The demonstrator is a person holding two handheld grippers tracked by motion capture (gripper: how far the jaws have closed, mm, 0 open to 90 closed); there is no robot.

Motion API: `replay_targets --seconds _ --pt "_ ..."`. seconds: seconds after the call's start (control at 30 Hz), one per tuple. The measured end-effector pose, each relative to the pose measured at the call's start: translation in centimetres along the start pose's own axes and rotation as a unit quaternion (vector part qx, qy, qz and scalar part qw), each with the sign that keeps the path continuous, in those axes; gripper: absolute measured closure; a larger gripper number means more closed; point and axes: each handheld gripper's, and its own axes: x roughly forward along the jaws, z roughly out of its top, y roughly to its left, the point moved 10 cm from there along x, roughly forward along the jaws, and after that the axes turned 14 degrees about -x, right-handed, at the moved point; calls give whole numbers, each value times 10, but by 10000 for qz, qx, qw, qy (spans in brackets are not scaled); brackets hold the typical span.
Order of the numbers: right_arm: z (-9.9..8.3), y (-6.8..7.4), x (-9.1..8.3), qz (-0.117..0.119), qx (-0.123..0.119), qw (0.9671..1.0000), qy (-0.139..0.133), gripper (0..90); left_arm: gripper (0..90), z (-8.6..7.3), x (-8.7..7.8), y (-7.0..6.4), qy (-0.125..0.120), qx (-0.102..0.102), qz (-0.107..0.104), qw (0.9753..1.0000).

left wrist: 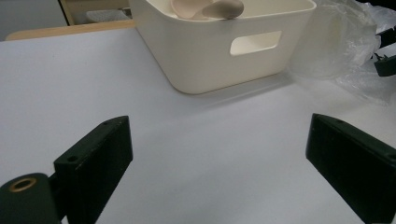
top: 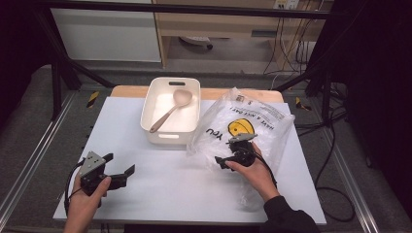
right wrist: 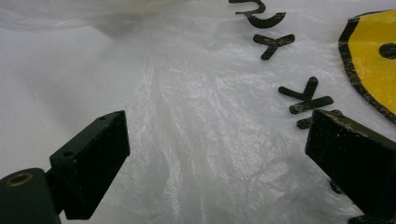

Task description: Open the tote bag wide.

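Right gripper view has my right hand-held gripper [right wrist: 219, 154] spread wide over the thin, crinkly clear plastic bag [right wrist: 205, 116] lying on the white surface [top: 165, 179]; light, limp, slippery, so I'd pinch a raised fold.

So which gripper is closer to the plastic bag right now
Right. The right gripper hovers over the plastic bag with its jaws open, at its near edge. The left gripper is well off to the bag's left, over bare table, also open.
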Motion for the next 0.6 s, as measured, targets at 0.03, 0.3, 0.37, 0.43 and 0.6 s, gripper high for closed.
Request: replay_targets --seconds 0.03,0.3,0.37,0.43,0.6 --pt "0 0 0 0 0 10000 0 66 67 0 0 0 0 0 0 10000" --pt "-2 5 4 49 -54 9999 82 62 67 0 0 0 -3 8 -4 10000" --pt "-3 6 4 53 -44 9999 80 62 67 0 0 0 0 8 -1 10000" --pt "-4 7 6 71 -84 9999 104 61 67 0 0 0 0 9 -3 10000" --pt "-5 8 9 51 -106 9998 154 59 67 0 0 0 16 16 -4 10000"
